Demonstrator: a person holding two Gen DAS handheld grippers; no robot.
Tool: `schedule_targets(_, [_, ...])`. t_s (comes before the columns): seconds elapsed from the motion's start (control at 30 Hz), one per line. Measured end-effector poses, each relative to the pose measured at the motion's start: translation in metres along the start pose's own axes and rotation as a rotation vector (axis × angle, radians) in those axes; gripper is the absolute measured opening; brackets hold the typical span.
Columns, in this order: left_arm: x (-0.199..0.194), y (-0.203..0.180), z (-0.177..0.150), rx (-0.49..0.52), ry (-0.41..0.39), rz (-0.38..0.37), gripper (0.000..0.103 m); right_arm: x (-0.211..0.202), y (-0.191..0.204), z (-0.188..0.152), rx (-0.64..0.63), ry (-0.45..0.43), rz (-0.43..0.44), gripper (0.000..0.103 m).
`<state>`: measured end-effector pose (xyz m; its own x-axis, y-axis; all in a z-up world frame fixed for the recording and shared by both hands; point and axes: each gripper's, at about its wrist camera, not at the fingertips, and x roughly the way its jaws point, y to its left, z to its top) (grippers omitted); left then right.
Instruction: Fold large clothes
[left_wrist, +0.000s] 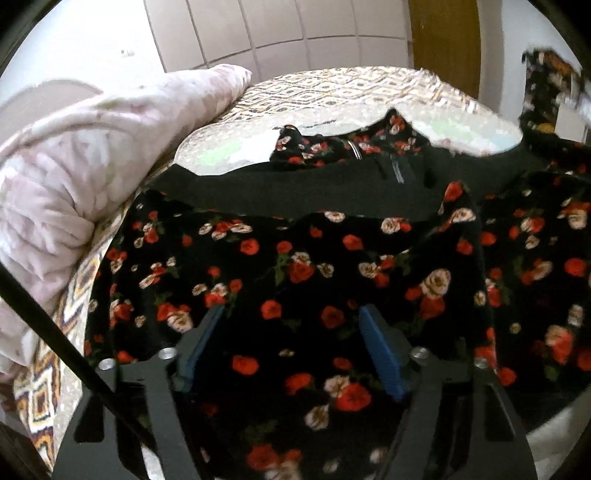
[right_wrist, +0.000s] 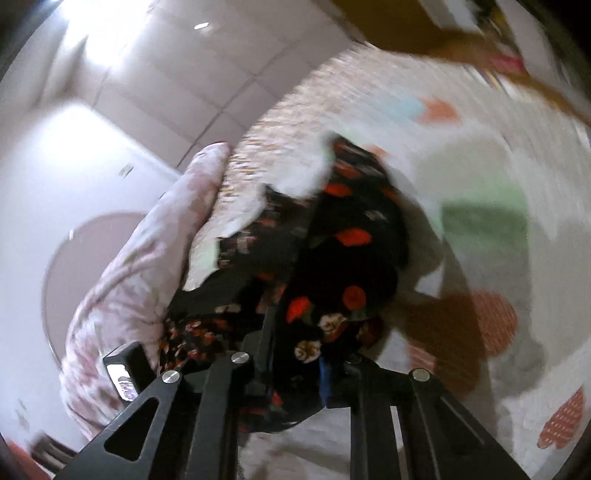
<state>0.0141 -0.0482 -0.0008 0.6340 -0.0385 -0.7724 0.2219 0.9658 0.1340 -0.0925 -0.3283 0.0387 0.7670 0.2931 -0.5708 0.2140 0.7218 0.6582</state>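
The floral garment, black with red and cream roses, lies spread across the bed, filling the middle and lower part of the left wrist view; its neckline and zip sit toward the upper centre of that frame. A pale pink quilt is bunched along the left edge.

The left gripper hovers over the cloth at the bottom centre of its frame, its blue pads spread apart with printed fabric showing between them; nothing is pinched, and I cannot tell whether the tips touch the cloth.

The right gripper, at the bottom centre of its own blurred view, has its jaws pressed nearly together on a gathered bunch of the same garment, which rises from the jaws toward the middle of the frame. Beyond it, the patterned sheet fills the right side. In the left wrist view a raised, blurred flap of the print shows at the upper right, likely this lifted portion.

This looks like the start of a fold: one edge or sleeve is gripped and lifted, while the body of the garment lies flat. The next move probably calls for the left jaws to close on a matching edge, or pin the cloth, so the lifted part can be carried across without dragging the rest.
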Motion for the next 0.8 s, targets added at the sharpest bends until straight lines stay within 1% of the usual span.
schedule_targets(0.03, [-0.009,0.014,0.001,-0.041,0.005,-0.030,0.063,0.000,0.019,0.002,-0.050,-0.003,-0.011,0.018])
schedule_targets(0.1, [-0.030,0.045,-0.002,-0.117,-0.010,-0.071,0.063,0.005,0.062,0.003,-0.161,-0.009,-0.023,0.018])
schedule_targets(0.2, [-0.064,0.102,-0.014,-0.218,-0.068,-0.064,0.063,0.022,0.122,-0.007,-0.316,-0.008,-0.027,0.018])
schedule_targets(0.27, [-0.079,0.140,-0.022,-0.261,-0.094,-0.039,0.064,0.037,0.162,-0.020,-0.411,0.005,-0.017,0.018])
schedule_targets(0.33, [-0.088,0.183,-0.036,-0.318,-0.105,0.016,0.066,0.056,0.196,-0.036,-0.486,0.030,-0.003,0.018])
schedule_targets(0.4, [-0.091,0.219,-0.049,-0.377,-0.095,0.052,0.066,0.076,0.224,-0.053,-0.542,0.057,0.008,0.018])
schedule_targets(0.43, [-0.091,0.233,-0.055,-0.405,-0.090,0.058,0.066,0.086,0.236,-0.064,-0.570,0.077,0.020,0.017])
schedule_targets(0.5, [-0.089,0.266,-0.068,-0.482,-0.074,0.055,0.066,0.106,0.257,-0.083,-0.619,0.118,0.041,0.017])
schedule_targets(0.57, [-0.085,0.289,-0.080,-0.535,-0.050,0.047,0.066,0.130,0.274,-0.109,-0.694,0.166,0.045,0.017])
schedule_targets(0.6, [-0.083,0.294,-0.083,-0.549,-0.044,0.044,0.066,0.147,0.281,-0.126,-0.740,0.205,0.026,0.017])
schedule_targets(0.63, [-0.081,0.298,-0.087,-0.562,-0.039,0.039,0.066,0.156,0.280,-0.135,-0.762,0.225,0.010,0.017])
schedule_targets(0.67, [-0.079,0.303,-0.090,-0.574,-0.036,0.030,0.066,0.174,0.279,-0.152,-0.804,0.268,-0.023,0.017])
schedule_targets(0.73, [-0.075,0.307,-0.090,-0.588,-0.030,-0.006,0.066,0.197,0.274,-0.178,-0.880,0.333,-0.072,0.019])
schedule_targets(0.77, [-0.073,0.307,-0.089,-0.592,-0.028,-0.020,0.066,0.203,0.271,-0.187,-0.918,0.342,-0.095,0.021])
schedule_targets(0.8, [-0.071,0.308,-0.086,-0.600,-0.028,-0.033,0.066,0.204,0.269,-0.194,-0.947,0.333,-0.099,0.025])
